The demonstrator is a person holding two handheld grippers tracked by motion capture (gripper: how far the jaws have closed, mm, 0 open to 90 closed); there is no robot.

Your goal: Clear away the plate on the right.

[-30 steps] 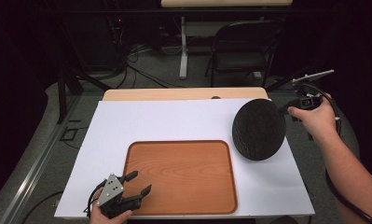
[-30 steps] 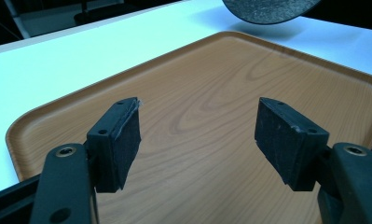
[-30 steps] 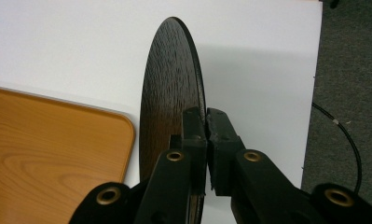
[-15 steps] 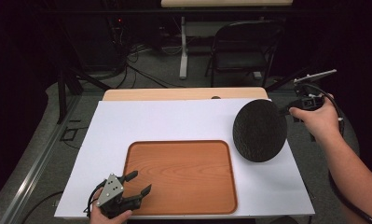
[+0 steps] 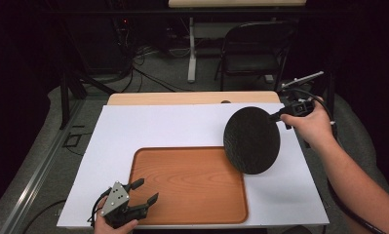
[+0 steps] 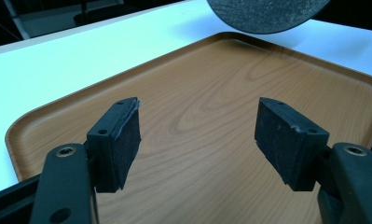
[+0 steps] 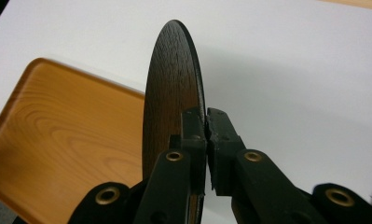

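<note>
A round black wooden disc (image 5: 252, 140) hangs tilted in the air over the right edge of the brown wooden tray (image 5: 182, 180). My right gripper (image 5: 279, 116) is shut on the disc's upper right rim. In the right gripper view the disc (image 7: 172, 93) stands edge-on, its rim pinched where the two jaws meet (image 7: 205, 125), with the tray (image 7: 58, 140) below at left. My left gripper (image 5: 143, 191) is open over the tray's near left corner. Its pads (image 6: 123, 140) stand wide apart above the tray (image 6: 211, 102), nothing between them, and the disc (image 6: 267, 14) shows at the top.
The tray lies on a white board (image 5: 153, 126) that covers a light wooden table (image 5: 192, 97). A black folding chair (image 5: 255, 48) and cables on the floor are beyond the far edge. Bare white surface lies left of and behind the tray.
The right gripper has carried the disc a little left and down, so it now overlaps the tray's right edge. The left gripper has stayed in place and open.
</note>
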